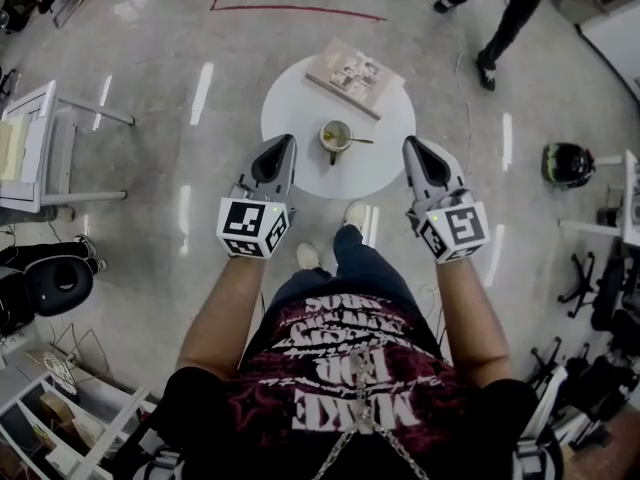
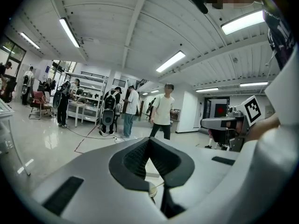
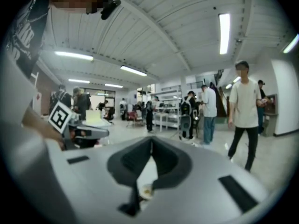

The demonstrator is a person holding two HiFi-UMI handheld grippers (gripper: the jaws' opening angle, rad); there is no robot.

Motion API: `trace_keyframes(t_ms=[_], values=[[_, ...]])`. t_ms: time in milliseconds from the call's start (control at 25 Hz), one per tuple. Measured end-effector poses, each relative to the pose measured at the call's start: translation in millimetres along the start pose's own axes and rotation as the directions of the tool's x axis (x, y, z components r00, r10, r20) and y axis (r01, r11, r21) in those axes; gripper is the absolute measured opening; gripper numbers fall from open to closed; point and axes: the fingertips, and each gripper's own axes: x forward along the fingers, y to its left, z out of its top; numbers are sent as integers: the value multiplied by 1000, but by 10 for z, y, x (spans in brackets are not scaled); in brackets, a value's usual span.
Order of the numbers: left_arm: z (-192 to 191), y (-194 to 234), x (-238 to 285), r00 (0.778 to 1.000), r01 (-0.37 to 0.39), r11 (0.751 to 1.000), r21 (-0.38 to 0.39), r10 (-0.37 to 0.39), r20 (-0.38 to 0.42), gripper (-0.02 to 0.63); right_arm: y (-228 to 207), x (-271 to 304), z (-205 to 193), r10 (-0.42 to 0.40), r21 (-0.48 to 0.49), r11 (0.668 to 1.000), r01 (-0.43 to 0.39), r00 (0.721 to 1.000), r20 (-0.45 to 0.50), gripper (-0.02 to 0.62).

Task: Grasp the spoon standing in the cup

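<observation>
A small cup (image 1: 335,136) stands near the middle of a round white table (image 1: 300,93). A spoon (image 1: 358,140) rests in it, its handle pointing right. My left gripper (image 1: 288,141) hovers at the table's near left edge and my right gripper (image 1: 410,144) at the near right edge, the cup between them. Both point forward, are shut and hold nothing. In the left gripper view the closed jaws of the left gripper (image 2: 149,141) frame the cup (image 2: 152,191) below them. The right gripper view shows the shut right gripper (image 3: 150,140) with the cup (image 3: 146,191) in the gap beneath.
A book (image 1: 353,74) lies on the table's far side. A person (image 1: 500,13) walks at the far right. A helmet (image 1: 567,163) lies on the floor at the right, and a white stand (image 1: 35,148) is at the left. Several people stand in the room beyond.
</observation>
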Motion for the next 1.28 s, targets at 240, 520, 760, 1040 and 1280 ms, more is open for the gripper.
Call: trace_keyframes(t_ms=[240,520,760,1040,1280], values=[[-188,119,222,999,-10,1000,-13,10,-34,25,-112,268,-189,22,12,1000,-22,999,-37,31],[-427,242,468,998,-21,1000,-17,20,-67,25,-230,503,-469,41,20,999,-39,996,-77,32],[-680,268,637,995,-19,1000,-23,17,-97,25,-400,625,-713,42,52,998,-37,994,-97,32],[-965,316,788,990,-30,998,-52,22,-136,25,-446,757,-991,75,64,996,-67,988,-134,34],[-1189,313,903,986,-25,997,-77,12,-166,25,-432,853,-1341,126,113,988,-107,974,-186,34]])
